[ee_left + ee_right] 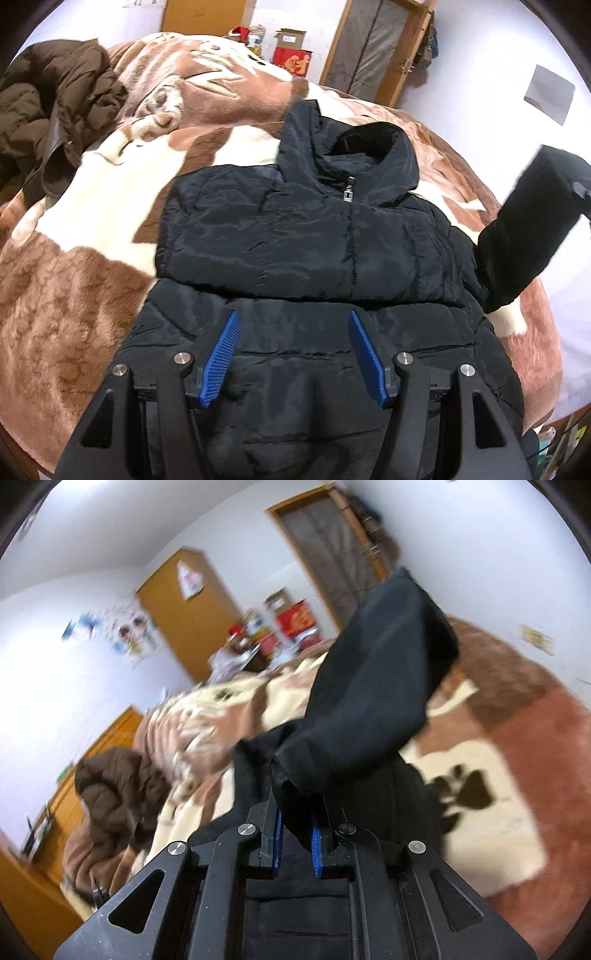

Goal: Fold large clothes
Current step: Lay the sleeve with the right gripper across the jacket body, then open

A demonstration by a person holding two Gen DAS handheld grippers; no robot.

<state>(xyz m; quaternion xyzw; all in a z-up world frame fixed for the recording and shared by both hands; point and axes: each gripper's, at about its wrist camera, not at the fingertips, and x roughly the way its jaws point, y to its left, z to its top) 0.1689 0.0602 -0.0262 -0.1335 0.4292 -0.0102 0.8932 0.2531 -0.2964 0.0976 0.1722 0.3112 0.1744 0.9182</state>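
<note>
A: Where is your black quilted puffer jacket (314, 236) lying?

B: Flat on the plush brown-and-cream blanket (92, 258), front up and zipped, its collar toward the far wall. The lower part runs under your left gripper (293, 350).

A: And that gripper's fingers?

B: Your blue ribbed pads (218, 363) stand apart above the jacket's hem area. Nothing is between them; I cannot tell whether the tips touch the cloth.

A: What about the right one?

B: Your right gripper (295, 843) is clamped on the black sleeve (373, 686) of that same jacket. Its blue pads (316, 853) are drawn close together with a bunch of dark fabric pinched between them. The sleeve rises from the jaws into the air, well clear of the blanket. The left wrist view shows it lifted at the jacket's right edge.

A: Anything else on the bed?

B: A crumpled brown padded coat (51, 122) lies at the far left, well apart from the black jacket. Beyond the bed stand a red box (293, 61) and a wooden-framed door (373, 48). The right wrist view is blurred.
</note>
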